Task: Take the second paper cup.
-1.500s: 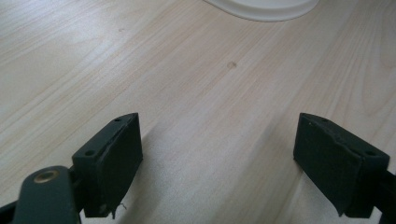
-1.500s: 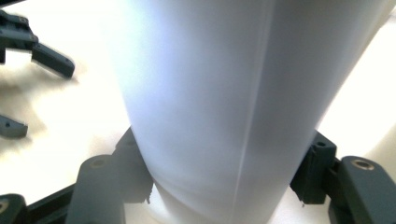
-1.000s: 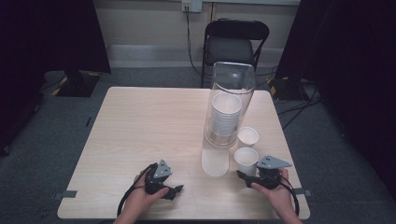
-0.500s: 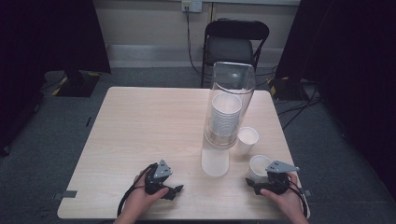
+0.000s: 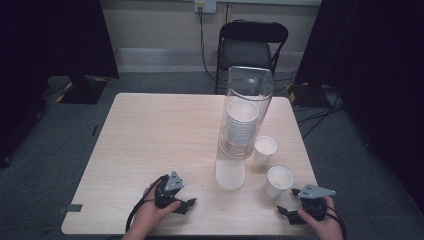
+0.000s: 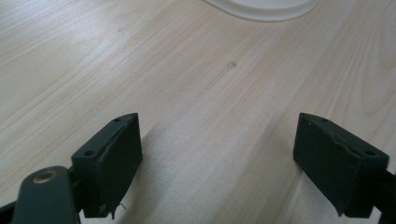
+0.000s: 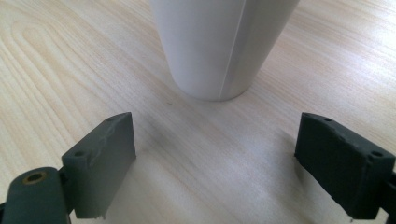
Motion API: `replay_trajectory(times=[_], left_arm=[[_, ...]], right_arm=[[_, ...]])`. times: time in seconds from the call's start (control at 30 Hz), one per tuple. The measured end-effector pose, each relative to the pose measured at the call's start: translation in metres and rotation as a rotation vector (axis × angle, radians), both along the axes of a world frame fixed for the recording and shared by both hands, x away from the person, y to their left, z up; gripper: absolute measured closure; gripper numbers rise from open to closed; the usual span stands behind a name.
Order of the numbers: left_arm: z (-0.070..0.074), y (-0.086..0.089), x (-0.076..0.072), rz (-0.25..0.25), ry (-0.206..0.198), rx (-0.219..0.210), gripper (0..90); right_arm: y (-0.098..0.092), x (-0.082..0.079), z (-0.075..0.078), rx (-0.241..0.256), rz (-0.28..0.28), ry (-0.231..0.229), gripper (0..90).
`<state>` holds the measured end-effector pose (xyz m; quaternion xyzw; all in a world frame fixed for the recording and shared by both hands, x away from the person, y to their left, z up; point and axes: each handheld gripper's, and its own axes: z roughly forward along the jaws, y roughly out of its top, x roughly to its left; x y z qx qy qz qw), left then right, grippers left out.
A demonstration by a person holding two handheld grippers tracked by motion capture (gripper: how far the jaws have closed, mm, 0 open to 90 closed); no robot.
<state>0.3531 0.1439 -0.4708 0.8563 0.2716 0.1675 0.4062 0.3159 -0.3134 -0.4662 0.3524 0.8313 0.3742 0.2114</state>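
A: As the right tool (image 5: 289, 212) stood wide open and empty, where was the near cup (image 5: 278, 181)?

B: Upright on the bench (image 5: 150, 140), just ahead. Left tool (image 5: 186, 204) likewise gaped, empty. Best approach: level, straddling the cup's wall, closing gently.

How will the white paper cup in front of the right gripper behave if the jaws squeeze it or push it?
The paper cup looks thin-walled with a side seam, so it would probably dent under a firm squeeze. In the high view it appears empty, so it is likely very light and may slide or tip on the smooth table if pushed high.
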Motion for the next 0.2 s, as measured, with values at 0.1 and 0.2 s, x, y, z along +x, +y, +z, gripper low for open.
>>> replay_trajectory(times=[0.1, 0.2], left_arm=[[-0.0001, 0.0, 0.0001, 0.0, 0.0, 0.0, 15.0], [-0.0002, -0.0001, 0.0, 0.001, -0.001, -0.002, 15.0]], right_arm=[[0.0001, 0.0001, 0.0001, 0.0, -0.001, 0.001, 11.6], [0.0001, 0.0001, 0.0001, -0.001, -0.001, 0.002, 11.6]])
